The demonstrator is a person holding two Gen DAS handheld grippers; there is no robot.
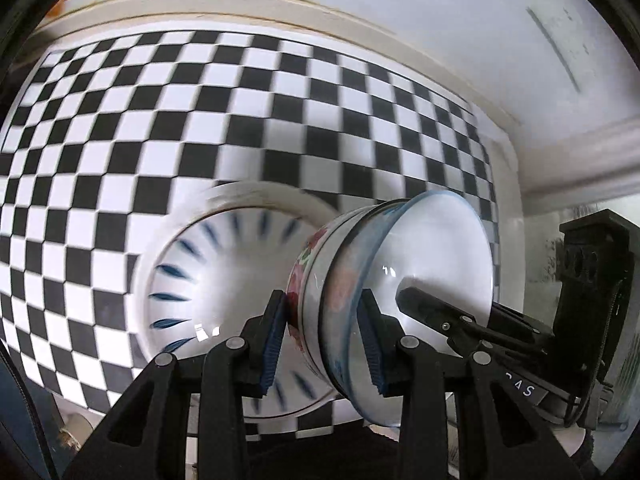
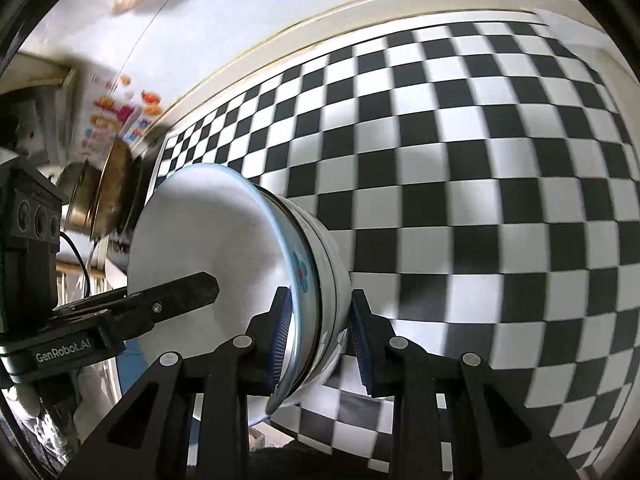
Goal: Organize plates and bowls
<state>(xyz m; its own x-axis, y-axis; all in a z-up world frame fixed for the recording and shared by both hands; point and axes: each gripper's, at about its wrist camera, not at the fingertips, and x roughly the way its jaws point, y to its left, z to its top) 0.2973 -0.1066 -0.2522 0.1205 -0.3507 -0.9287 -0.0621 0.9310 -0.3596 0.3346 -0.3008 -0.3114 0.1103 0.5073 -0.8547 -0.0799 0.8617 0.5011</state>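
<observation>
Both tools, the left tool [image 1: 324, 340] and right tool [image 2: 320, 332], pinch opposite rims of one floral bowl [image 1: 316, 264], carried just right of the blue-dashed bowl [image 1: 224, 264] on the checkered worktop [image 1: 200, 120].

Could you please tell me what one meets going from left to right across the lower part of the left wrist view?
Bowl with blue dashes resting on the checkered cloth → floral bowl stack clamped by the left gripper → right gripper reaching in from the far side.
</observation>
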